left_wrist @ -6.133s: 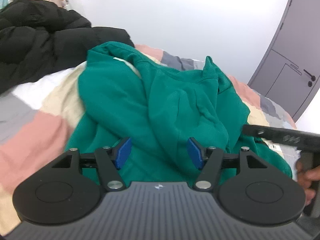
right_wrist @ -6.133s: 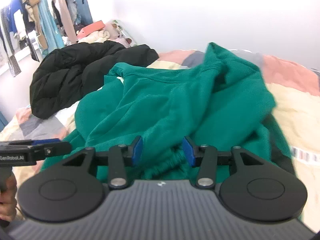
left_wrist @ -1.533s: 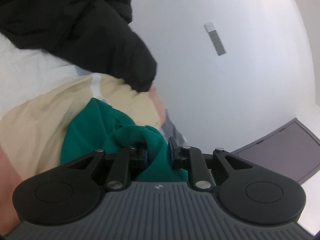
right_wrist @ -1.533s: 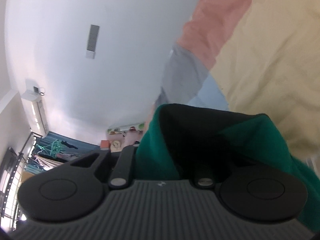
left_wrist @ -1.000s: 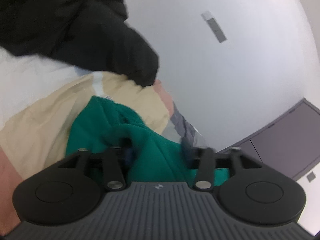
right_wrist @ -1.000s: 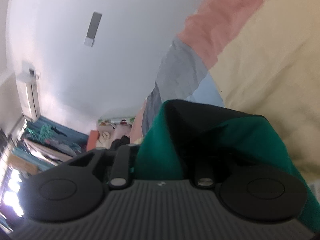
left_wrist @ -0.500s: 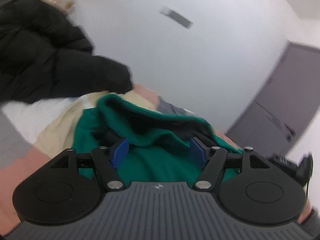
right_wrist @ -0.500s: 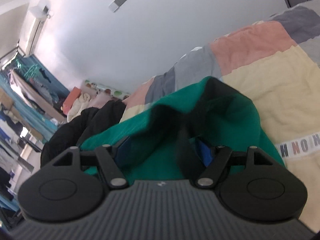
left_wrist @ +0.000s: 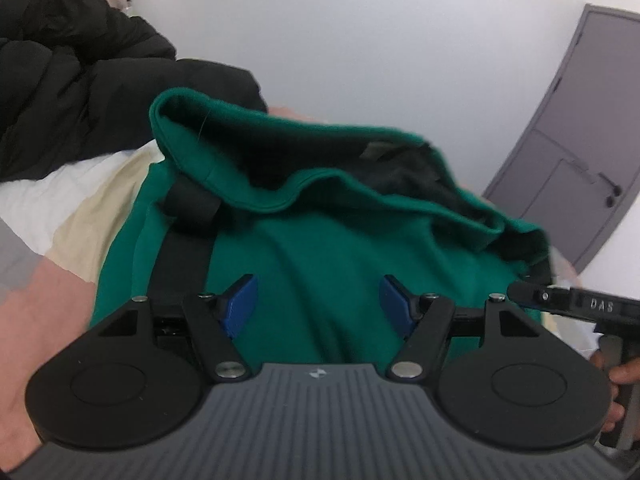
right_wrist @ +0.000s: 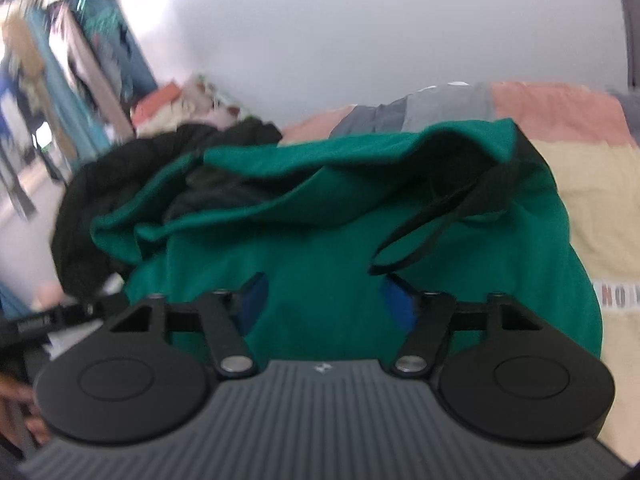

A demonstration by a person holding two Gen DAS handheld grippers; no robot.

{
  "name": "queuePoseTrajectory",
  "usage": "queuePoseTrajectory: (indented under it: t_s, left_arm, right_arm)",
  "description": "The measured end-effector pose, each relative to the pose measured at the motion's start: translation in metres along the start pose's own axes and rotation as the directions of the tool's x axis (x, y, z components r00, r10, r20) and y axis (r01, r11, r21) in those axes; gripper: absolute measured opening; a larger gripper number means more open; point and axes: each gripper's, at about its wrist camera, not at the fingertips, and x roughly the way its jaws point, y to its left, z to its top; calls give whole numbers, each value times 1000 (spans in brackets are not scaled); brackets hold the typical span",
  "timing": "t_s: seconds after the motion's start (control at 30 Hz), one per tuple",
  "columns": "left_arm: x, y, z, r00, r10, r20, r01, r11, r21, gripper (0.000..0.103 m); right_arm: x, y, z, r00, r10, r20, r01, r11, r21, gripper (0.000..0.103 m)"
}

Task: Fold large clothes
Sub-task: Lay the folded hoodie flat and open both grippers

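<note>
Both grippers have let go of the green fleece sweatshirt with dark lining (left_wrist: 344, 240) that each pinched a moment ago, and it has dropped onto the patchwork bedspread of pink, cream and grey (right_wrist: 592, 184); the left gripper (left_wrist: 318, 302) has just been opening and stands spread, blue pads clear of the cloth below them; the right gripper (right_wrist: 324, 300) opened and has just been closing partway, jaws still apart in a blurred view, green fabric behind them but nothing visibly clamped. Nearest lies the smooth body of the garment; beyond it the doubled hem or hood edge stands up in a loose ridge showing its dark inside, with a thin black drawstring (right_wrist: 416, 232) looping out on the right; farther back sits a black puffer jacket (left_wrist: 80, 80), then the white wall and grey door (left_wrist: 580, 152). The fabric looks soft, fairly thick and limp, likely to sag and bunch; a pinch at the stitched edge or corners seems safest.
</note>
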Motion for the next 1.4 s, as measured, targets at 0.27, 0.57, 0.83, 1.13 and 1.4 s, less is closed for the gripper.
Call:
queuePoseTrajectory:
  t_s: [0.27,0.57,0.83,1.13,1.4]
  left_arm:
    - [30,1,11,995,80,56,-82,996,30,72]
    - [64,39,40,974,201,105,-192,977,-94,71]
    - [67,56,54,977,165,134,-147,981,-129,72]
    - [66,57,50,975,200,99,-188,975,-117,72]
    - [39,57,40,955,287,71,-280,955,-99,72]
  right_arm:
    - [39,14,11,997,-79,9,80,987,-139,50]
    - [125,-10,71,996,-80,-43,78,995,-64,48]
    - [182,-23,121,988,-151,-7,151,988,21,48]
    - [144,-27,102,992,-123,6,123,992,-39,49]
    - [50,-62,73,957,-249,148,248,968,30,77]
